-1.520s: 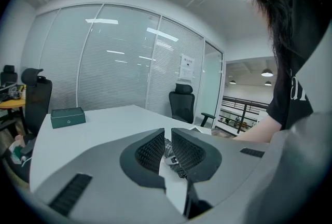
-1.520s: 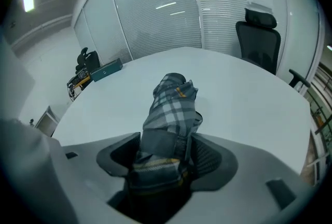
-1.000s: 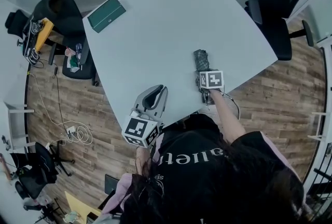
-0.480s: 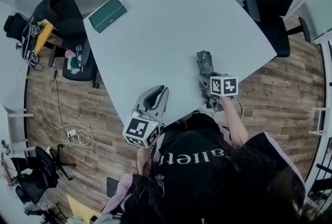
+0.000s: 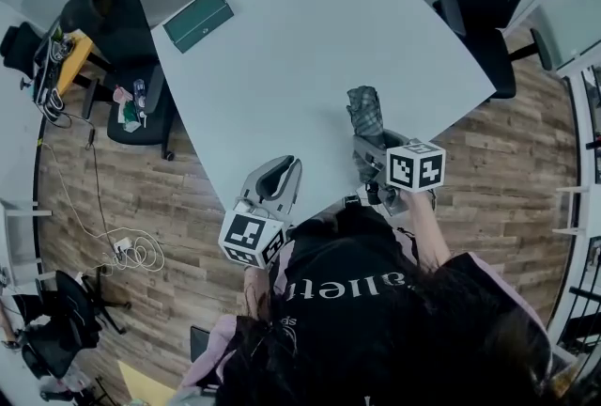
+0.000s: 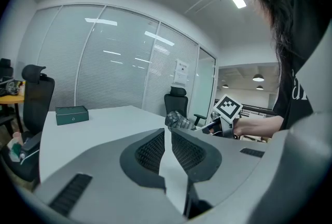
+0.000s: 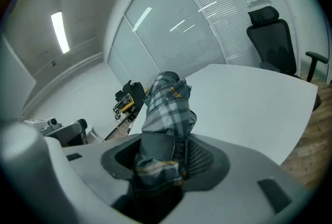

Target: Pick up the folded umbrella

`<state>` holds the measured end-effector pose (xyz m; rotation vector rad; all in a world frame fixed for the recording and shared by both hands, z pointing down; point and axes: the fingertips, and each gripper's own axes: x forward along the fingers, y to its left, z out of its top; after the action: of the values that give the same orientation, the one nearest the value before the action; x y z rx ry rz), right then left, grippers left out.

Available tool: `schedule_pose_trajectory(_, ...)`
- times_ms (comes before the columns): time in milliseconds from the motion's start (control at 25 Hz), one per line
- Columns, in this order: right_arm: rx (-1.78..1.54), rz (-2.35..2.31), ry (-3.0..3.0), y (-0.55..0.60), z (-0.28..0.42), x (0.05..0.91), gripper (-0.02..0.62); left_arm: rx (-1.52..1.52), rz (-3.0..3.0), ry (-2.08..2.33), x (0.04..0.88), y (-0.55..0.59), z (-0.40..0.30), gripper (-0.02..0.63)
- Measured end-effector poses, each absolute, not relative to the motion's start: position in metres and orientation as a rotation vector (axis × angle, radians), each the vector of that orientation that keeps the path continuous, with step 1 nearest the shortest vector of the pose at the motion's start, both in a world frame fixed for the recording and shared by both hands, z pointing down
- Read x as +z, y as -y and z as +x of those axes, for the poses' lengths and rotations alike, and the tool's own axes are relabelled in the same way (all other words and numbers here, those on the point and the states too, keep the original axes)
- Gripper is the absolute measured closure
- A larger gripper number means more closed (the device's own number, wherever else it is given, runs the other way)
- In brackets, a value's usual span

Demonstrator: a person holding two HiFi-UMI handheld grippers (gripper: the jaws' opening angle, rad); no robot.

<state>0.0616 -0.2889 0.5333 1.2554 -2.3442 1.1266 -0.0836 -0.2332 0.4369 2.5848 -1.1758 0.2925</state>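
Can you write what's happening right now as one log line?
right gripper: shut on umbrella | umbrella: above table | left gripper: empty

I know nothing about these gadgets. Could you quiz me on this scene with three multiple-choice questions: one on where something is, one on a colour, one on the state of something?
1. Where is the green box?
A) on a chair
B) on the table, near its far corner
C) on the floor

2. What does the folded umbrella look like?
A) greyish checked fabric
B) plain red
C) yellow with dots

3. What is the right gripper doing?
A) jaws wide apart, empty
B) lying on the table
C) jaws closed on the umbrella

Answers:
1 B: the head view shows the box on the white tabletop by the far corner.
2 A: the right gripper view shows a grey check with thin yellowish lines.
3 C: that view shows the umbrella clamped between the jaws.
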Motion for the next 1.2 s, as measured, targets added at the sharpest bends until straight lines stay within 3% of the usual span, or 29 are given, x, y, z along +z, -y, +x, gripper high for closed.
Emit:
schedule_pose_trajectory(720,1.118,1.222,2.349,0.184,-0.045,0.506,0.367,0.246,2.624,1.03,0.447,0.163,-0.161,0.548)
schedule_pose_trajectory(1200,1.141,1.207,2.345,0.164,-0.038,0.504,0.367,0.211,2.634,1.007,0.444,0.152,-0.146,0.548)
